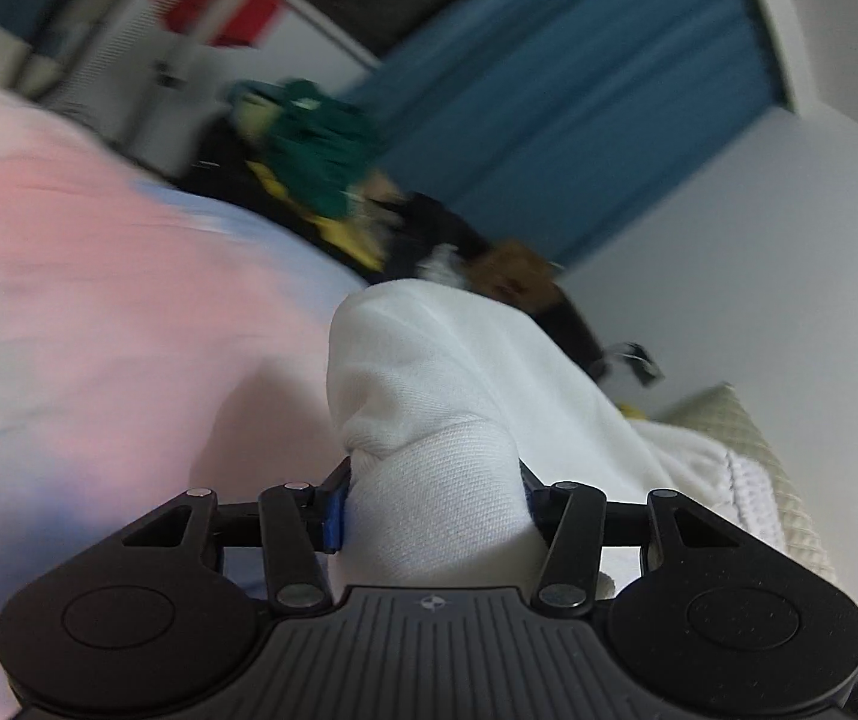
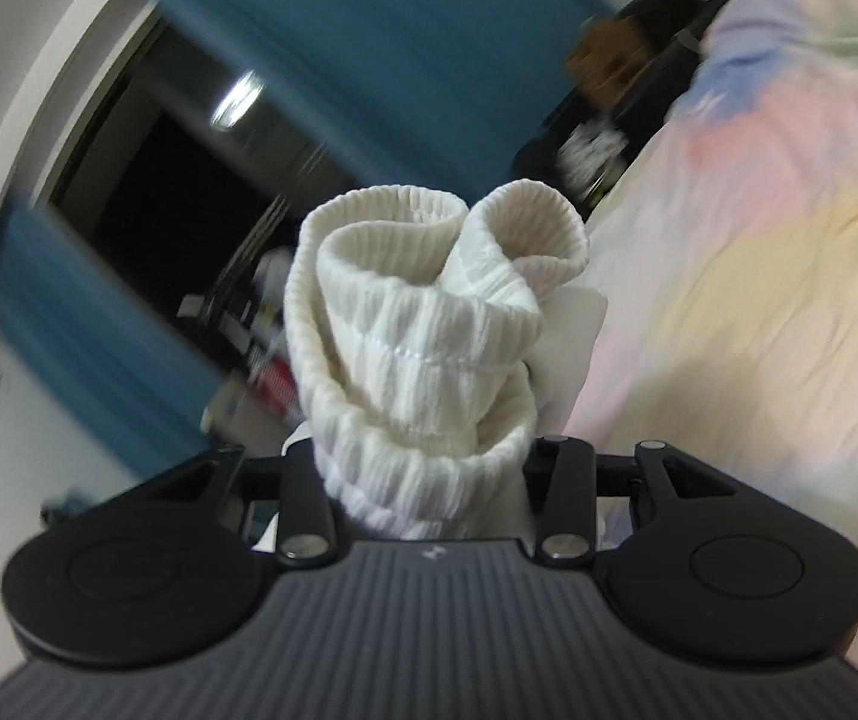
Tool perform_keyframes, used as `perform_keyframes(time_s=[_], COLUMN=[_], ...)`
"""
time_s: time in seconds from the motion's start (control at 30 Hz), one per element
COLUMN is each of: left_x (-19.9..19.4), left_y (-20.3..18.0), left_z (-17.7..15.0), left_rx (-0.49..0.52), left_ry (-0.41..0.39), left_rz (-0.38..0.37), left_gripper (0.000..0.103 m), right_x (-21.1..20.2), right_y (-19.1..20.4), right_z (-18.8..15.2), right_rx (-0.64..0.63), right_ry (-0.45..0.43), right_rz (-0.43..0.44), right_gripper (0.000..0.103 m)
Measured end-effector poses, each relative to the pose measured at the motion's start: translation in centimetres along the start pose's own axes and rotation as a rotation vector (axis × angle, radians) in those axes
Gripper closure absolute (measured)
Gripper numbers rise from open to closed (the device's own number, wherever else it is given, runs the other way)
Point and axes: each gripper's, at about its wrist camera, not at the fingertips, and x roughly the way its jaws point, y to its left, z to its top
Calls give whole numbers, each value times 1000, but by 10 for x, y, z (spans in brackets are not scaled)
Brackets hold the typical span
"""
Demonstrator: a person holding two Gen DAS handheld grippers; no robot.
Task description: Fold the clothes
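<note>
A white garment bulges up between the jaws of my left gripper, which is shut on a thick fold of its smooth cloth. The rest trails off to the lower right. In the right wrist view, the ribbed white hem of the same kind of cloth is bunched in curls, and my right gripper is shut on it. Cloth hides the fingertips of both grippers. Both views are blurred by motion, and both grippers are lifted off the bed.
A pastel pink, blue and yellow bedsheet lies below. A pile of green, yellow, black and brown clothes sits at the bed's far edge. Behind are blue curtains, a dark window and a quilted beige pillow.
</note>
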Motion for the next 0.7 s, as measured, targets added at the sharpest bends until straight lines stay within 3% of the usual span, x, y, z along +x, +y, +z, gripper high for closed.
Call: perform_keyframes(time_s=[0.2,0.3,0.4,0.47,0.53,0.7], left_x=[137,187,226,238,249,259], left_y=[-33,-37,-19,0,20,28], left_z=[-14,-37,-57,-67,-69,-69], left_rx=[-9,42,66,81,79,163], left_ry=[73,125,206,221,230,242], left_rz=[-116,-126,-120,-84,-74,-31], left_gripper=[51,51,51,51,50,48], right_x=[17,25,31,38,39,43], right_y=[-85,-132,-175,-201,-217,-231], right_z=[43,39,19,2,-13,-27], right_rx=[26,71,149,216,261,309], right_ry=[-147,-187,-160,-109,-107,-90], right_rz=[-73,-120,-187,-227,-214,-217], right_gripper=[60,60,60,60,60,51])
